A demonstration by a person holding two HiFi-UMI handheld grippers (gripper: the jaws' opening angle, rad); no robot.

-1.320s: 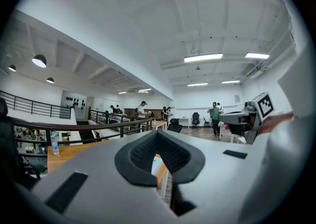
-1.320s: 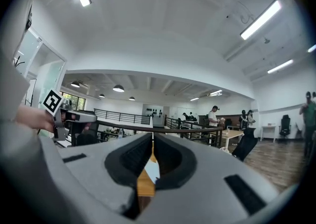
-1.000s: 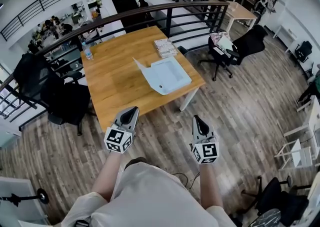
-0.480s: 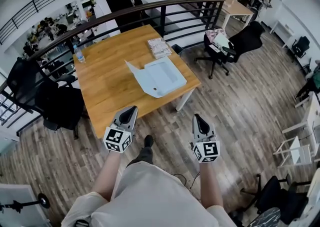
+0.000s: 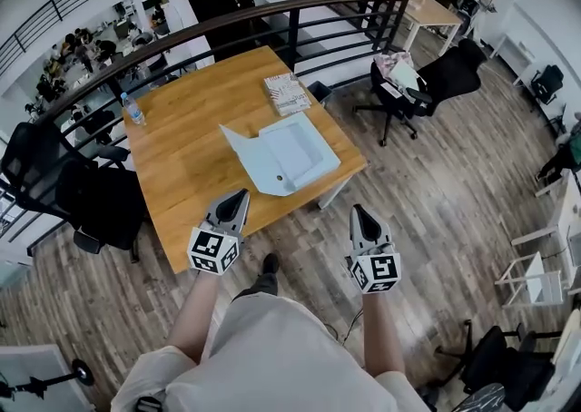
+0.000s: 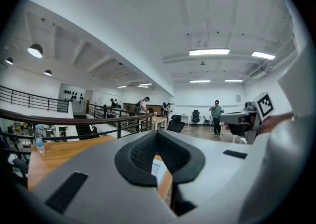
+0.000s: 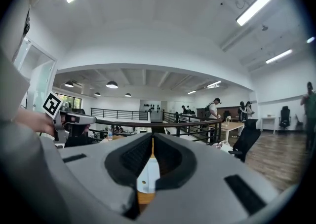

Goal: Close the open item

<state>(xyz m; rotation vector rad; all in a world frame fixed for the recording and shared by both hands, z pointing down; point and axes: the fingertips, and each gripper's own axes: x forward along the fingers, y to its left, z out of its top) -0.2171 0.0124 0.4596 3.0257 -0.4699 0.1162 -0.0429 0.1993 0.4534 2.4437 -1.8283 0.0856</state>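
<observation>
1. Head view: the left gripper [image 5: 238,196] and right gripper [image 5: 360,214] are side by side, both with jaws pressed together and holding nothing.
2. Both point toward the table [image 5: 186,156].
3. The box [image 5: 292,154] lies open near the table's right corner, apart from both grippers.
4. A bottle [image 5: 132,111] stands at the far left edge.

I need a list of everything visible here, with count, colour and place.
table: one, light wood, centre
box: one, pale blue, open, on table's near right part
booklets: one stack, patterned, table's far edge
bottle: one, clear, table's far left corner
office chairs: several, black, around the table
railing: one, dark, behind table
left tool: one, grey, shut, near table's front edge
right tool: one, grey, shut, above floor
</observation>
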